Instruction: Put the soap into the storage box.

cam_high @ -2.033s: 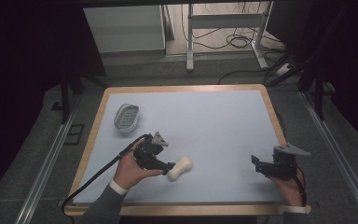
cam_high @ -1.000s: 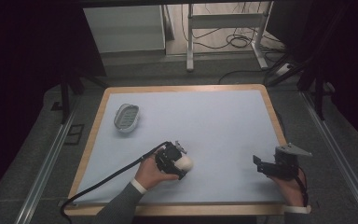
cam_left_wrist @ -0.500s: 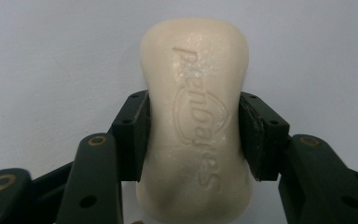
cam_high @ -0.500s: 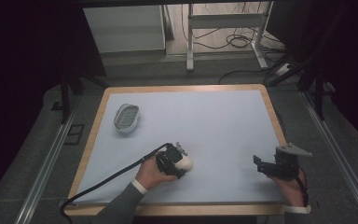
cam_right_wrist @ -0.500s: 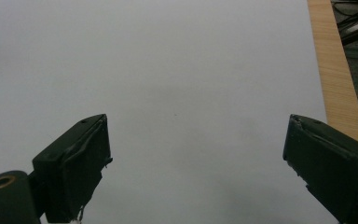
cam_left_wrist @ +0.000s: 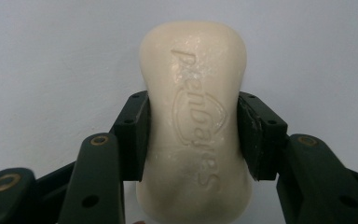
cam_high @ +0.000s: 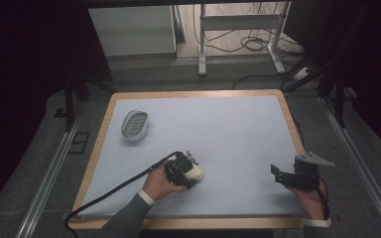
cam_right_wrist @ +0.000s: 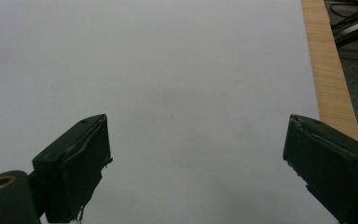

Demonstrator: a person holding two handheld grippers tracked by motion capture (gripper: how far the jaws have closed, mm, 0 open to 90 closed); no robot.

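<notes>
Looking down in the high view, a cream soap bar [cam_high: 196,172] is seen on the pale blue table [cam_high: 228,134], near the front edge, left of centre. The left gripper [cam_high: 187,171] is laid over it from the left, forearm angled in from the bottom edge, cable trailing behind. A ribbed soap dish [cam_high: 134,125] is noted well apart, toward the far left corner. The right gripper [cam_high: 278,174] is held low near the right front, nothing near its jaws; the left hand is by far the nearer to the bar.

In the left gripper view, the soap bar [cam_left_wrist: 196,121] is seen lengthwise between the jaws, its long axis running straight away from the camera. The jaws have just been closing, and both pads [cam_left_wrist: 134,135] are now pressed on its narrowed waist. Judged gripped and ready to lift.

In the right gripper view, the right gripper [cam_right_wrist: 196,158] is seen with jaws spread wide over bare table [cam_right_wrist: 168,70], the wooden rim at right.
</notes>
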